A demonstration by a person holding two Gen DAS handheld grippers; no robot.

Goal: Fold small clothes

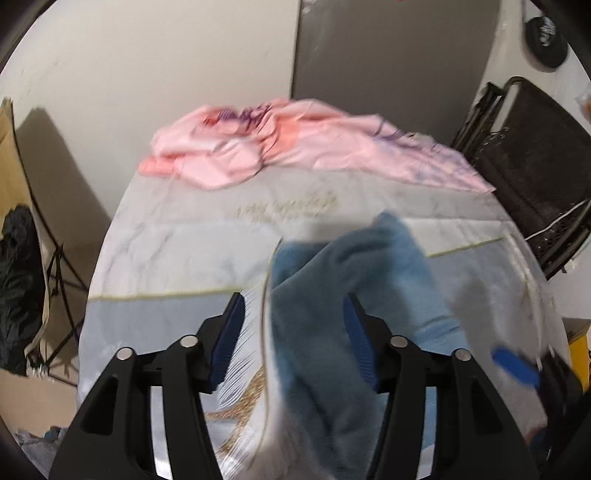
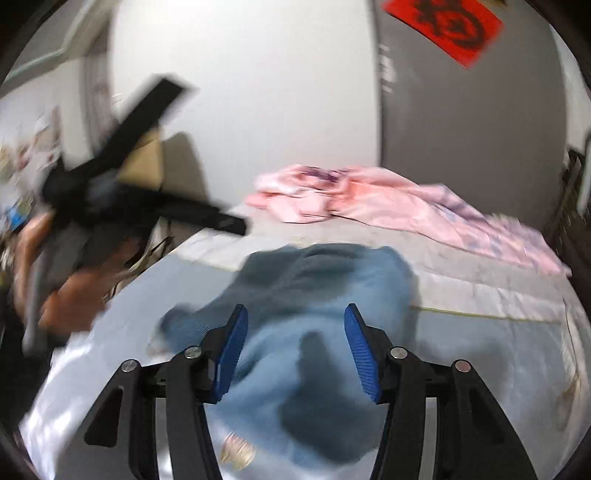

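A small blue garment (image 1: 332, 295) lies rumpled on the bed's pale marbled cover (image 1: 177, 251), blurred by motion. My left gripper (image 1: 293, 306) hovers over its left part, jaws wide apart and nothing between the blue pads. In the right wrist view the same blue garment (image 2: 325, 295) spreads out below my right gripper (image 2: 295, 321), which is also open and holds nothing. The left gripper (image 2: 221, 221) shows there as a blurred black shape at the left, held by a hand (image 2: 70, 295). One blue pad of the right gripper (image 1: 517, 365) shows at the lower right of the left wrist view.
A pink sheet (image 1: 295, 144) lies bunched at the far end of the bed against the wall. A black wire rack (image 1: 535, 177) stands at the right, a folding stand with a dark bag (image 1: 22, 280) at the left. A red paper (image 2: 447, 26) hangs on the grey door.
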